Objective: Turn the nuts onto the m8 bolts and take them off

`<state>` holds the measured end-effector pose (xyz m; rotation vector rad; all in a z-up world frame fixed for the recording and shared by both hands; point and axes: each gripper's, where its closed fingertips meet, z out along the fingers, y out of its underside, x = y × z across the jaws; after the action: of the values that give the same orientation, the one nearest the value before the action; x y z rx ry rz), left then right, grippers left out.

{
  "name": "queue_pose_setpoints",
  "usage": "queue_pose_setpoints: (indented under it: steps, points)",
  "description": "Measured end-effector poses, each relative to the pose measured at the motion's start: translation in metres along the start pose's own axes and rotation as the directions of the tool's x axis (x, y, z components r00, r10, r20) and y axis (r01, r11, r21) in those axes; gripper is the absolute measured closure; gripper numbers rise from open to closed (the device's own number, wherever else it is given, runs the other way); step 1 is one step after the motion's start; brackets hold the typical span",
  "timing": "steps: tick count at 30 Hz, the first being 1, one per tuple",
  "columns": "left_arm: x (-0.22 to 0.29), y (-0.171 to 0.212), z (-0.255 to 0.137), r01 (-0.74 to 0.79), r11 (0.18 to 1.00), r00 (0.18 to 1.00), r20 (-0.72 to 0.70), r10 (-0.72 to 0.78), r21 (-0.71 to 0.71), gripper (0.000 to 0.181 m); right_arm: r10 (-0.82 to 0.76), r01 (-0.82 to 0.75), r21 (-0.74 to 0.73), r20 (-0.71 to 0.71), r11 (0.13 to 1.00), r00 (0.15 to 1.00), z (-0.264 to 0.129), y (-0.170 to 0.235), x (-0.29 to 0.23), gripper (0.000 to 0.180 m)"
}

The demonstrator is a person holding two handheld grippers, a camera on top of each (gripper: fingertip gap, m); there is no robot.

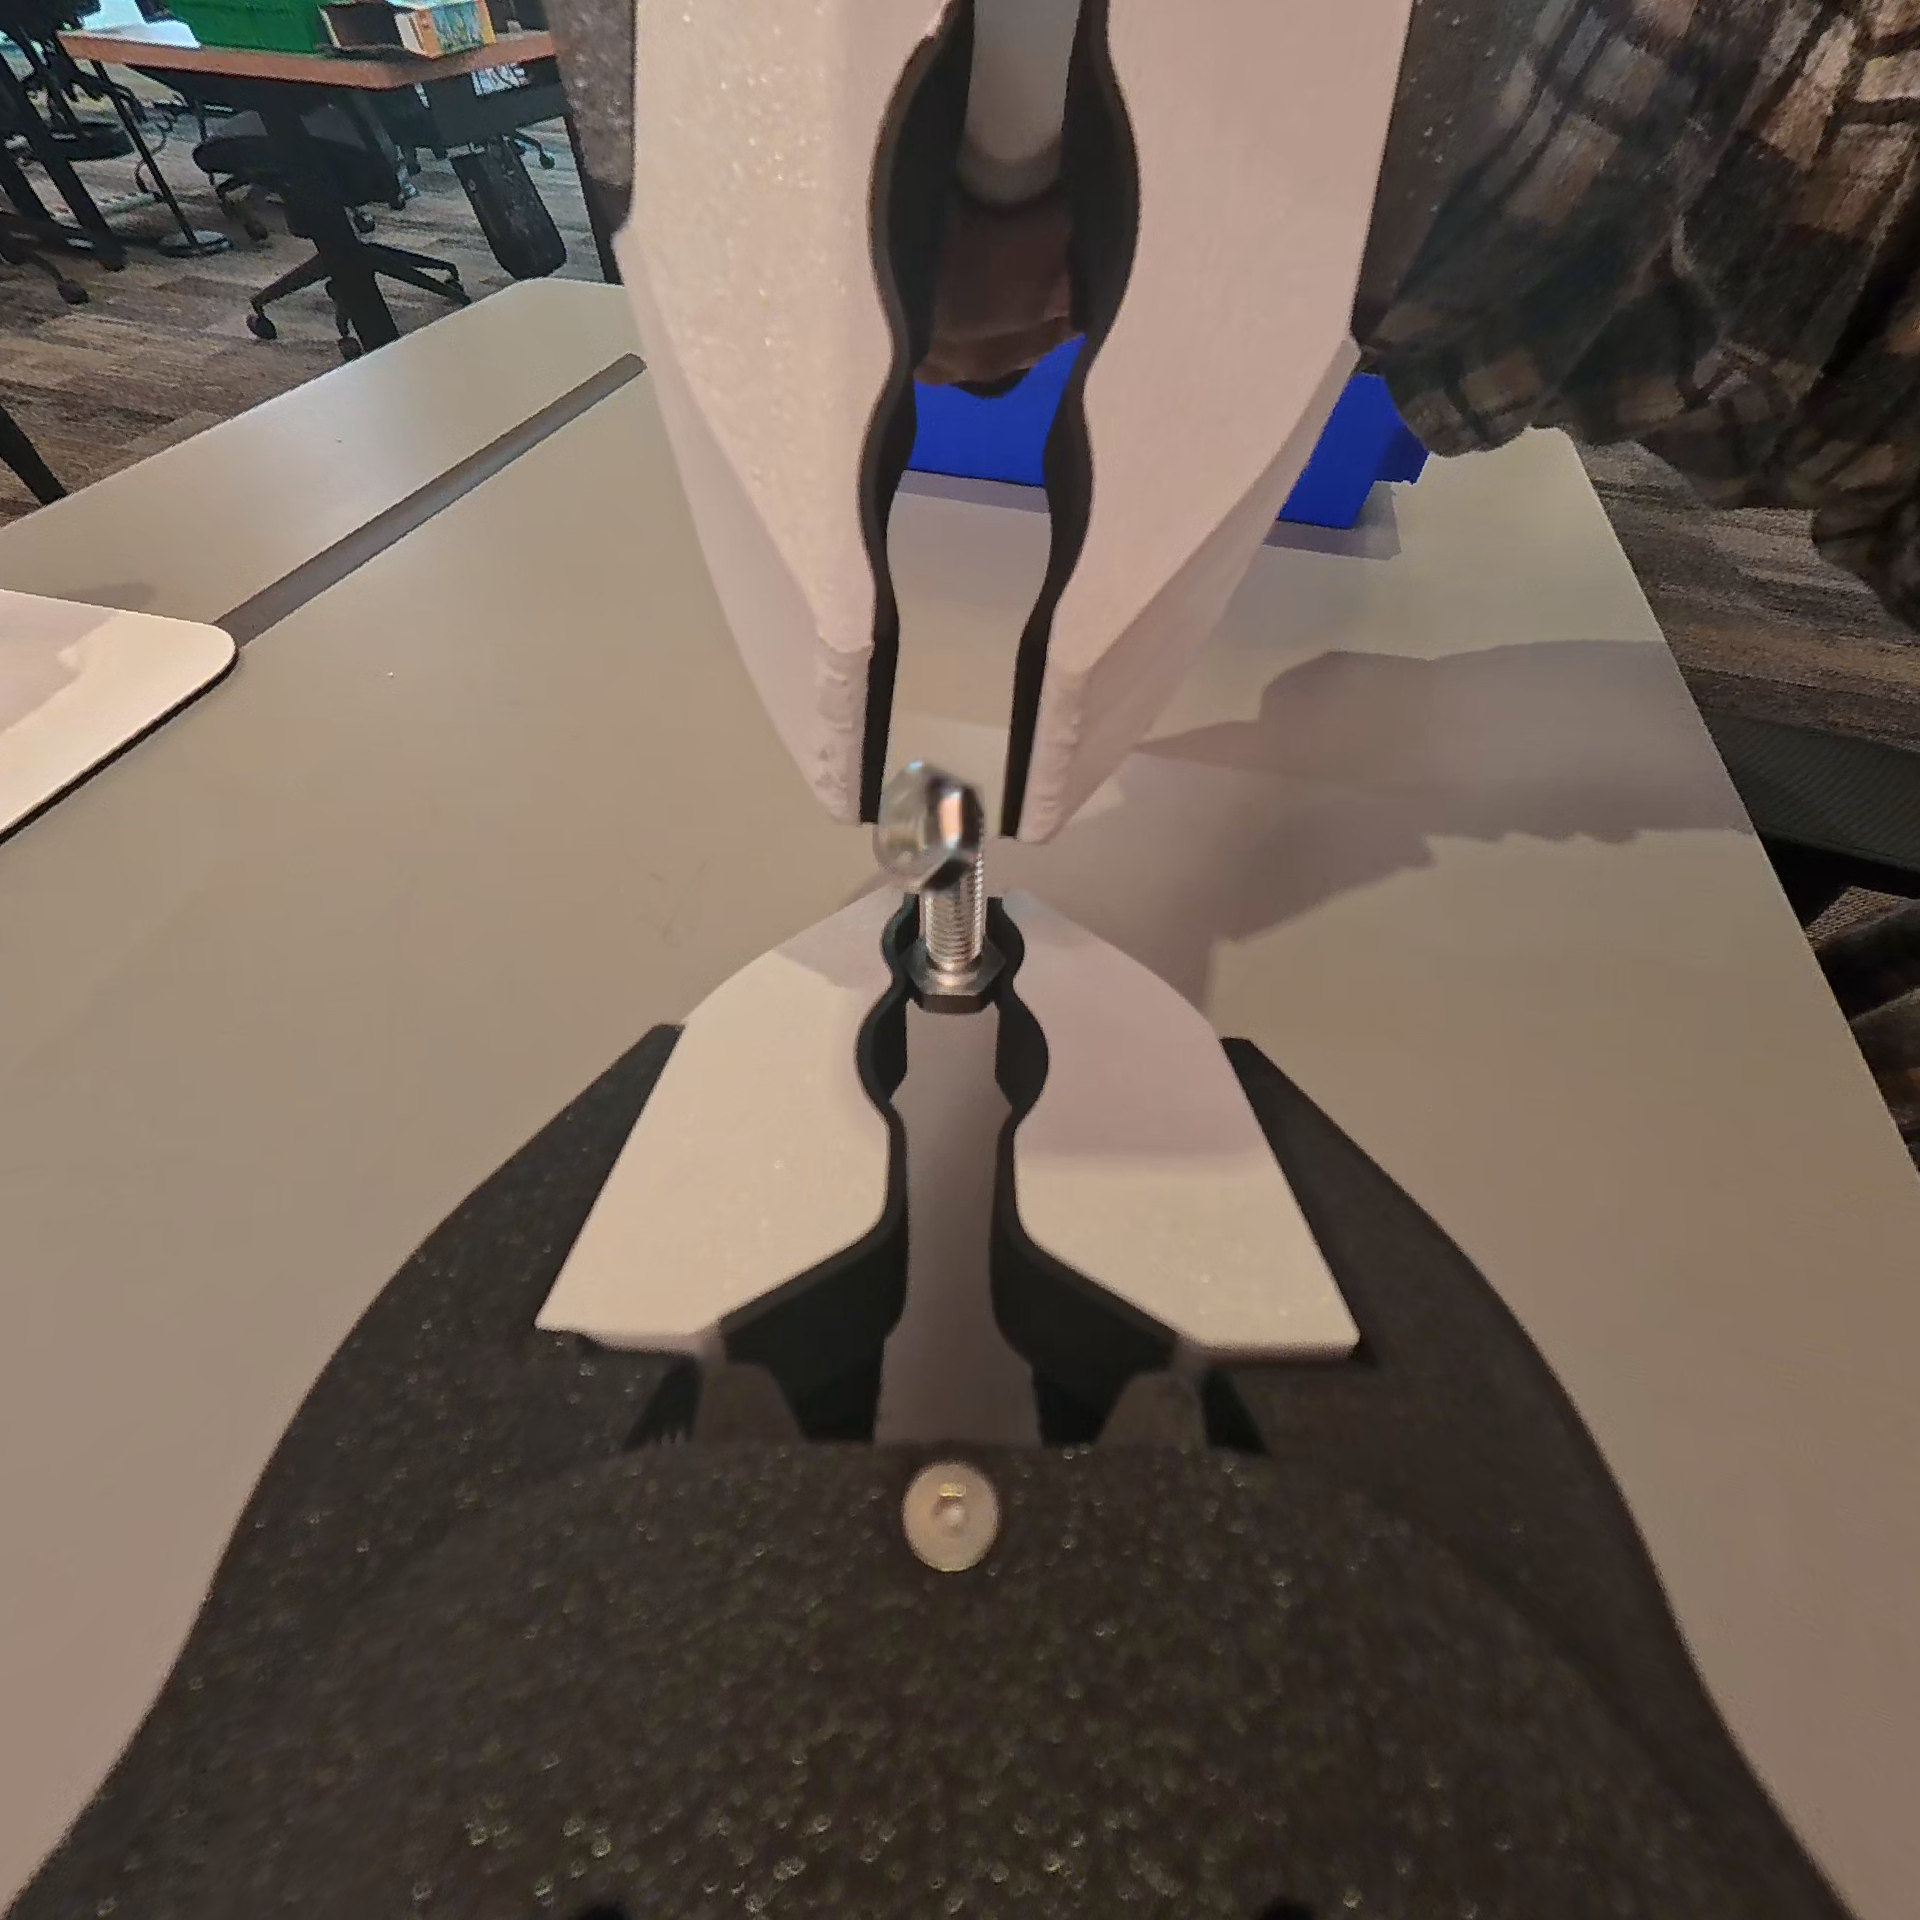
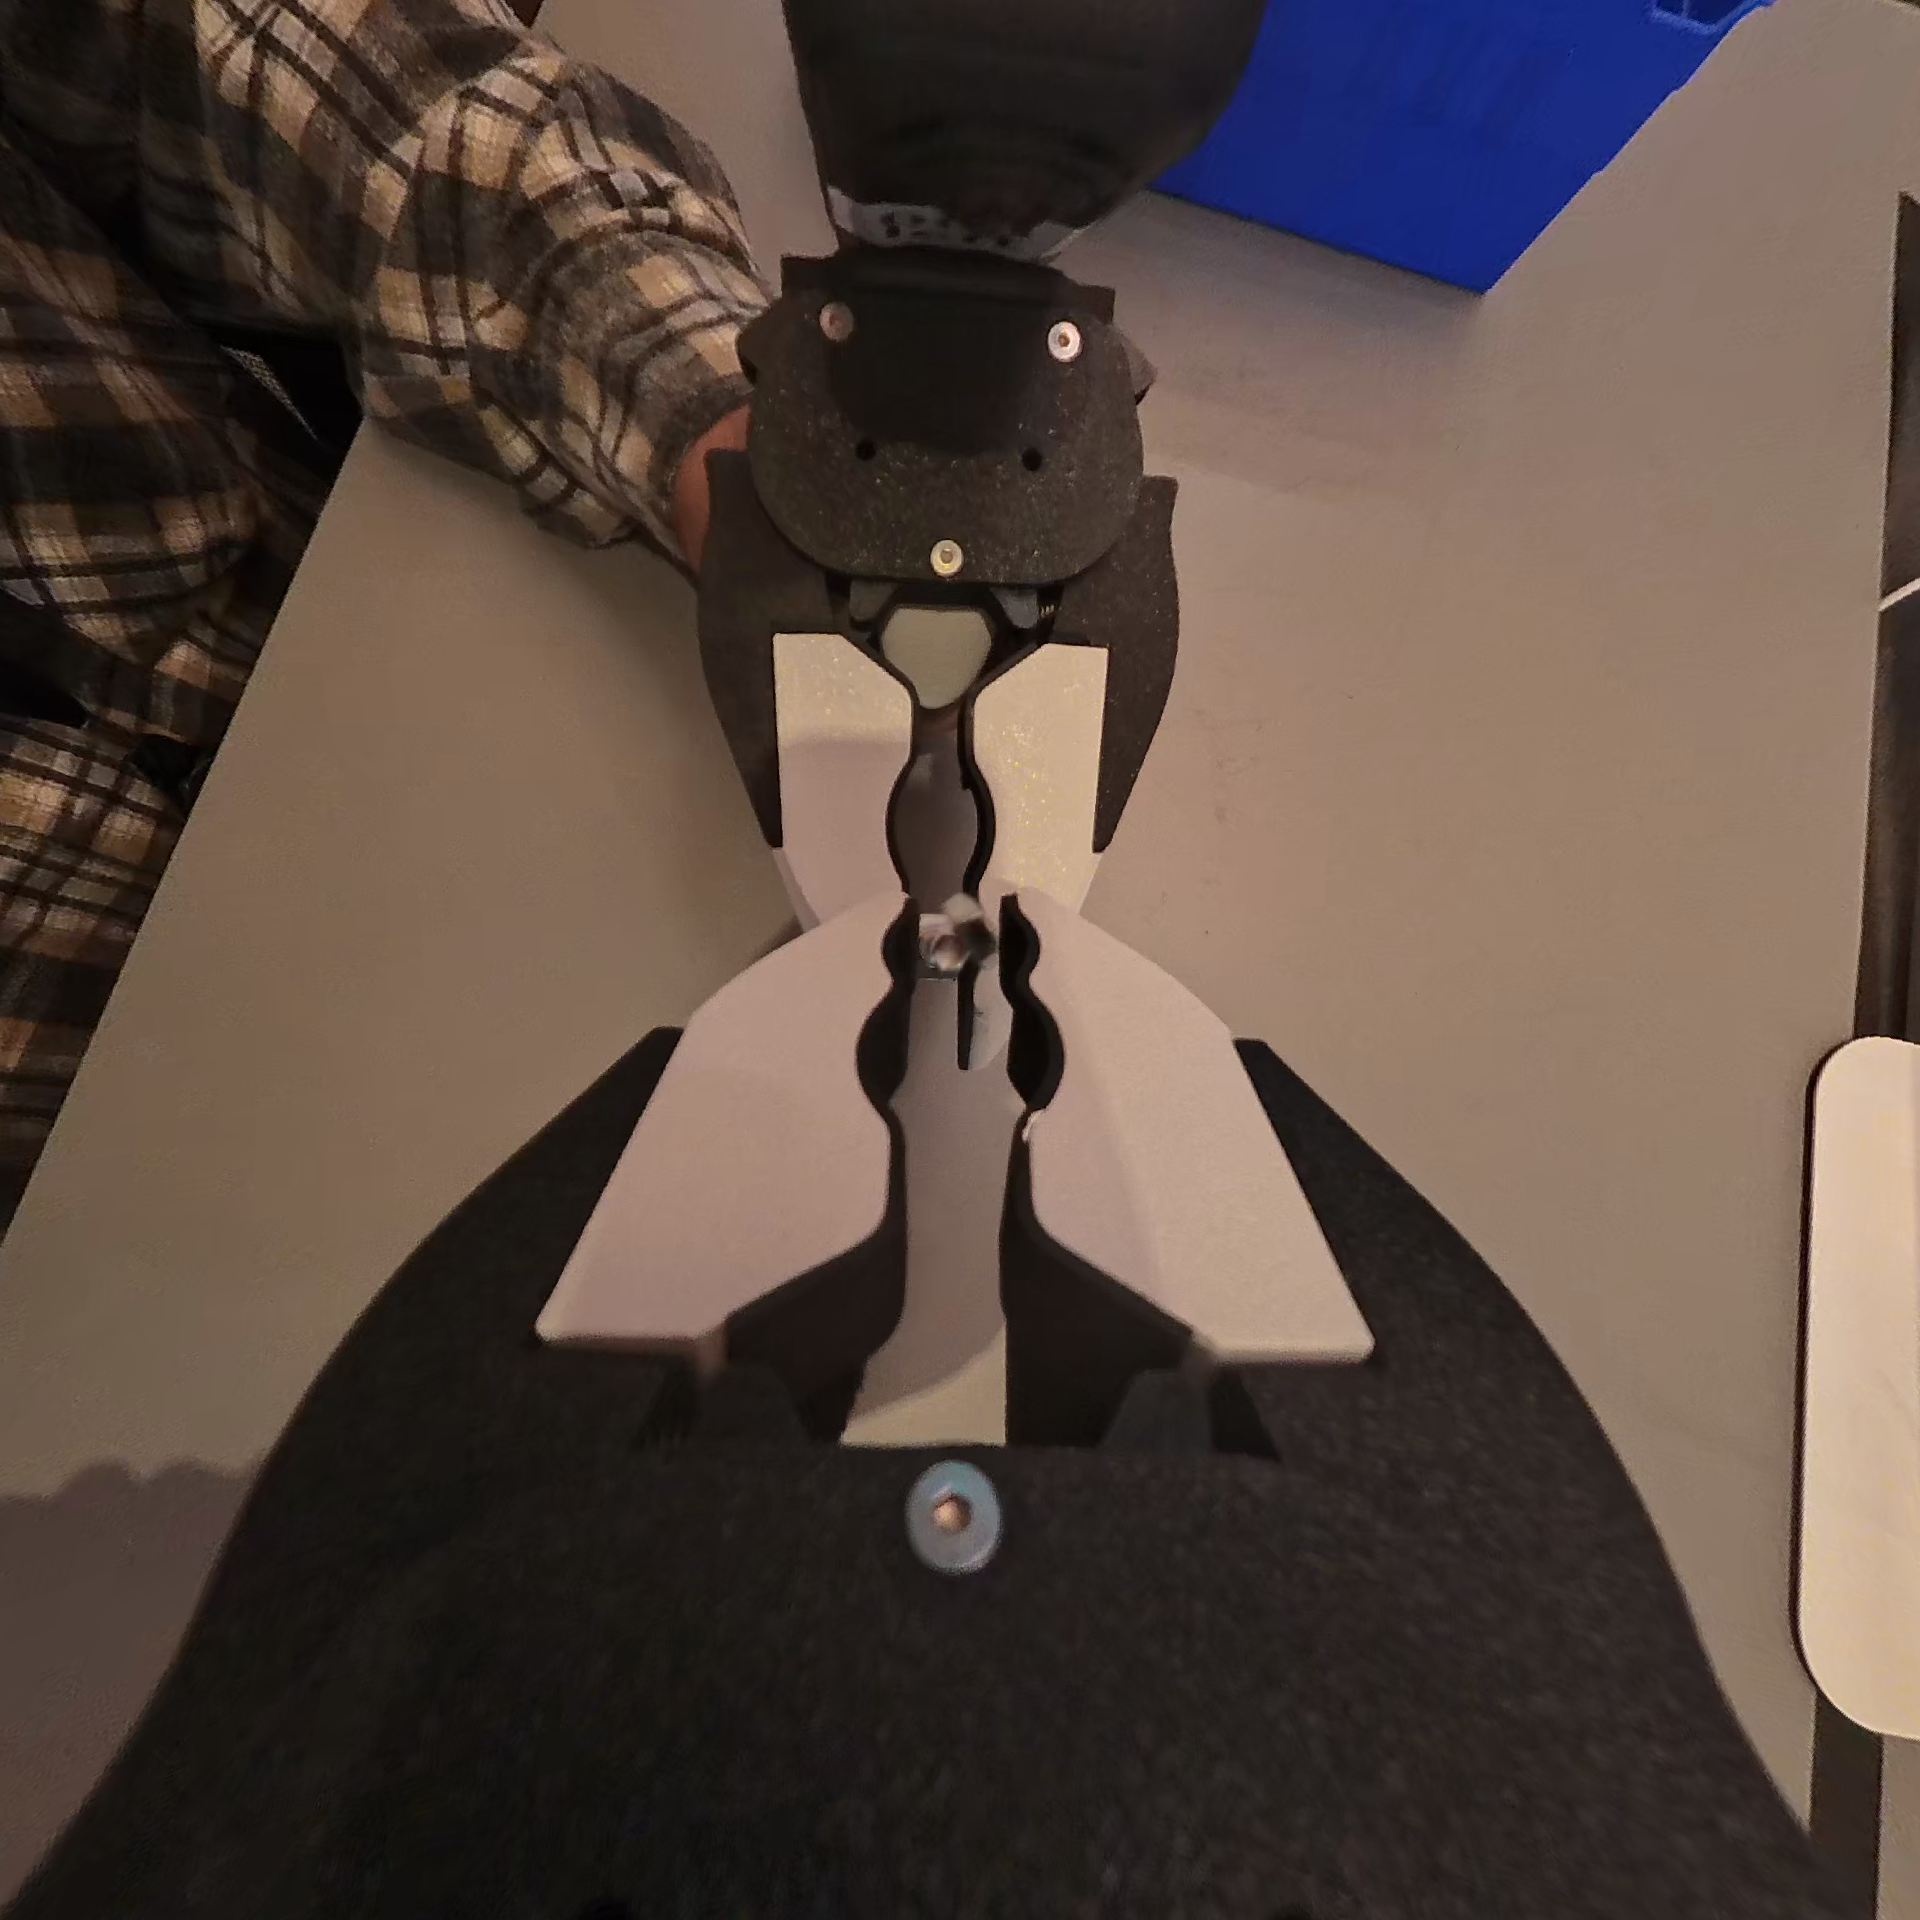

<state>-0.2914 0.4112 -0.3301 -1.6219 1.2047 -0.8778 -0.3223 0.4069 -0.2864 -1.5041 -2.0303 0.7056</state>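
Grey tabletop (image 1: 416,831) carries a blue bin (image 1: 987,436) at its far side. Above it, the left gripper (image 1: 951,961) is clamped on the nut (image 1: 951,982), keeping it steady, while the right gripper (image 1: 935,821), jaws slightly apart, straddles the bolt (image 1: 940,914) head, seemingly loose, to turn it.

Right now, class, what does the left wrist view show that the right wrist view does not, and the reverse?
Only the left view shows office chairs and the bolt's threads entering the nut that the left tongs grip. Only the right view shows the left tongs' black body. Both show the bolt, the blue bin, the grey table and a plaid sleeve.
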Motion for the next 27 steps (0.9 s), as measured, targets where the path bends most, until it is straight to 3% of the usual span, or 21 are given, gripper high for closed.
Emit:
queue_pose_setpoints:
  steps: [9,19,24,27]
  points:
    - [0.000,0.000,0.000,0.002,1.000,1.000,-0.001,-0.002,-0.004,0.169,0.011,-0.011,0.022,0.002,1.000,1.000,0.000,-0.001,-0.001,0.166]
    - [-0.016,-0.001,-0.011,0.026,0.999,0.999,0.035,-0.027,0.025,0.169,0.175,-0.139,0.353,-0.073,0.925,0.982,-0.056,-0.009,0.027,0.160]
    - [-0.036,-0.004,-0.028,0.027,0.999,0.994,0.106,-0.031,0.041,0.169,0.310,-0.187,0.470,-0.197,0.862,0.930,-0.084,0.011,0.058,0.152]
    - [-0.055,-0.005,-0.045,0.059,0.996,0.986,0.154,-0.068,0.061,0.169,0.361,-0.215,0.473,-0.243,0.854,0.900,-0.080,0.028,0.065,0.149]
